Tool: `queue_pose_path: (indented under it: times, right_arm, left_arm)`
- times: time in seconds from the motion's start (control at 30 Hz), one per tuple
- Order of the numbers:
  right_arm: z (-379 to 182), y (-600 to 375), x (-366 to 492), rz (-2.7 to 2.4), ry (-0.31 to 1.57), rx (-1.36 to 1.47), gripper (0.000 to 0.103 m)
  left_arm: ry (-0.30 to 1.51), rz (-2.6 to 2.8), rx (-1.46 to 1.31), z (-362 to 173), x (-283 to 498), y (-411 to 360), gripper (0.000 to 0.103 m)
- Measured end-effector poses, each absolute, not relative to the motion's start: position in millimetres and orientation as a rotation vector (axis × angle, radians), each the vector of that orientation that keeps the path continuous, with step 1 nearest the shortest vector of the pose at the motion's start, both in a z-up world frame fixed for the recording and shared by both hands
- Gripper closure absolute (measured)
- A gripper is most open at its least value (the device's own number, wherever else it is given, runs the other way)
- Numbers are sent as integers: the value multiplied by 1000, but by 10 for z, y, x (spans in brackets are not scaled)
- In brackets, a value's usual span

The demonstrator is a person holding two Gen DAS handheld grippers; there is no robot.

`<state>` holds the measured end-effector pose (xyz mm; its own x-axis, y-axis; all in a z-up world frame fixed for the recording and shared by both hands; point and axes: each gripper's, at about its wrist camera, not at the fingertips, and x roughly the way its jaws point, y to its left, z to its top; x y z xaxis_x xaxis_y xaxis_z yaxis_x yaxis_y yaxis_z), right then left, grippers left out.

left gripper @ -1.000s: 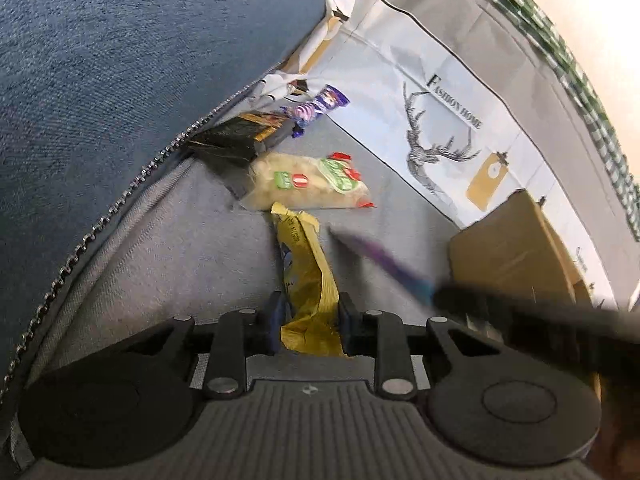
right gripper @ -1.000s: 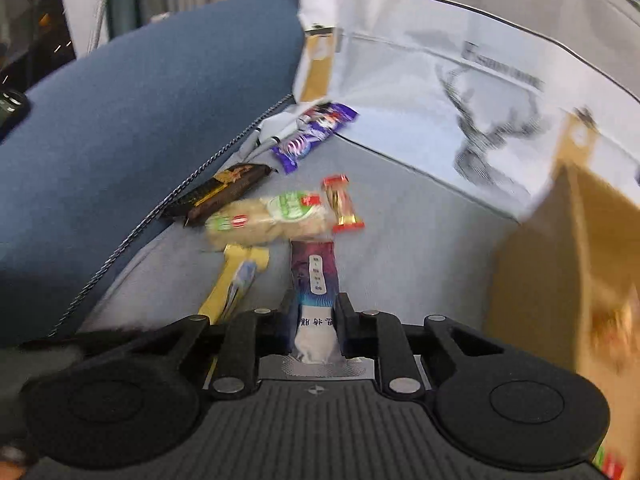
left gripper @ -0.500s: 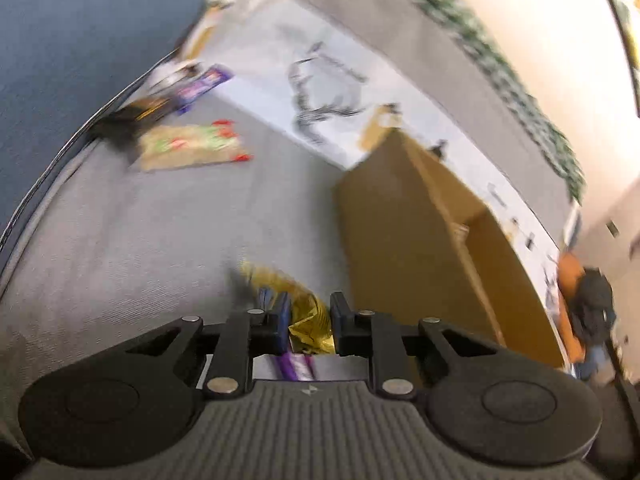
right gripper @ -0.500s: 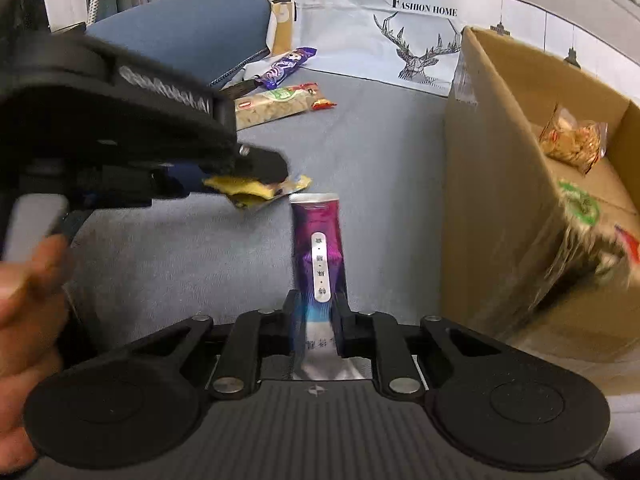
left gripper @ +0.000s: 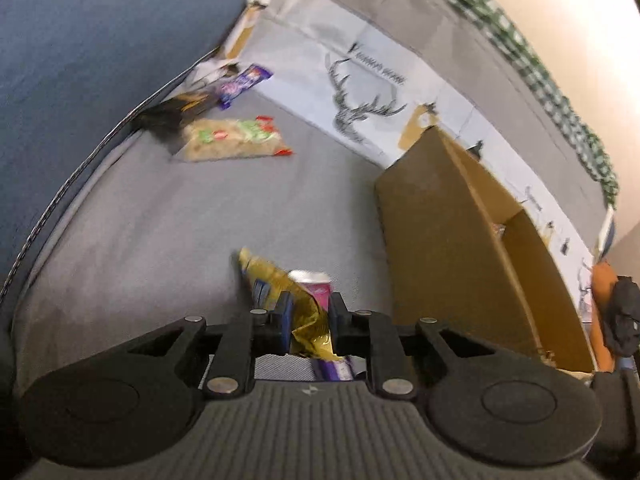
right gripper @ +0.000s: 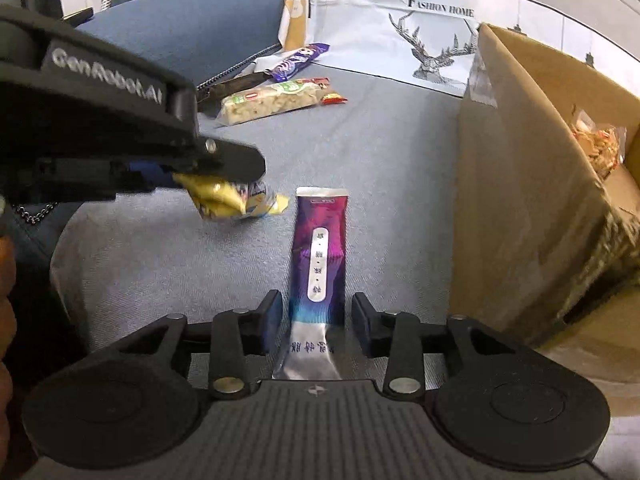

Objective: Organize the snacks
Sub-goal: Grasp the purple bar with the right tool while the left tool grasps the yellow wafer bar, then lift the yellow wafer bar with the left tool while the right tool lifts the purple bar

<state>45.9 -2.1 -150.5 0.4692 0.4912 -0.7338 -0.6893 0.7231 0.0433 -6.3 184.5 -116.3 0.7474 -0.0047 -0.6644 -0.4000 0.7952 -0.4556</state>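
My left gripper (left gripper: 308,316) is shut on a crumpled yellow snack wrapper (left gripper: 296,292) and holds it just above the grey cushion. In the right wrist view the same left gripper (right gripper: 240,168) comes in from the left with the yellow wrapper (right gripper: 236,200) hanging from it. My right gripper (right gripper: 316,320) is opening. A purple snack packet (right gripper: 320,248) lies flat on the cushion between its jaws, with a gap on each side. An open cardboard box (right gripper: 520,200) stands to the right, with a snack bag (right gripper: 596,144) inside.
Against the blue armrest (right gripper: 192,32) lie a nut bar (right gripper: 276,100), a purple candy bar (right gripper: 298,62), a dark bar (right gripper: 236,88) and a small red sweet (right gripper: 334,99). A deer-print pillow (right gripper: 400,28) runs along the back. A person's hand (right gripper: 6,320) holds the left gripper.
The right gripper came down beside the box and its jaws parted from the purple packet. The left gripper carried the yellow wrapper away from the pile of snacks toward the box.
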Motion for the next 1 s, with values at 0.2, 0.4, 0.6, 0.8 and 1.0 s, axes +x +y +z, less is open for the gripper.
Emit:
queue_pose_path:
  times: [0.2,0.4,0.6,0.8,1.0]
  right_arm:
    - [-1501,-25,430,734,793,-300,76]
    - [-1485,-52,340,723,810,-318,74]
    - [-1500,-83,343,727,804,-290,71]
    - [-1531,-69,394,713,799,-280,71]
    - [-1470,-50,323,722,753,-281,80]
  left_arm:
    - [752,297,-716,-1298,-99,2007,82]
    - [742,308,-743,-1330,-93,2065,68]
    - [764,314,-655,-1414,83,1992,64]
    - [762,250,-630,-1408,152,1970,94]
    - [551,84,-496,-960,-87,1727,95]
